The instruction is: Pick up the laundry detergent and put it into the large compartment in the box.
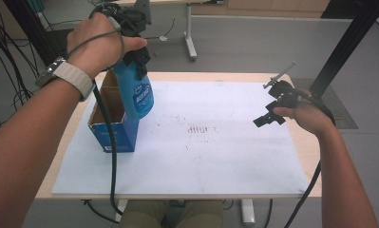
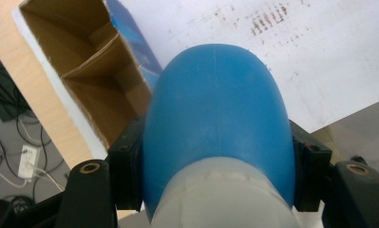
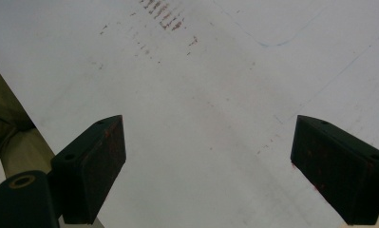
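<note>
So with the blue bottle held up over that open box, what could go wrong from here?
The left gripper pinches the blue bottle on its rounded shoulder near the white neck, so the smooth curve might slip out. The cardboard box has an inner divider; the bottle could catch on it or tip the box. The right gripper hangs open, not steadying anything.

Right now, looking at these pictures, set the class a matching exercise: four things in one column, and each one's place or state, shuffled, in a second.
Things:
1. blue bottle
2. cardboard box
3. left tongs
4. right tongs

Places or states:
A. open, holding nothing, above the white board's right side
B. shut on the bottle
C. open-topped, standing on the white board at its left edge
D. held up in the air beside the box

Pairs: 1-D, 2-C, 3-B, 4-A
</note>
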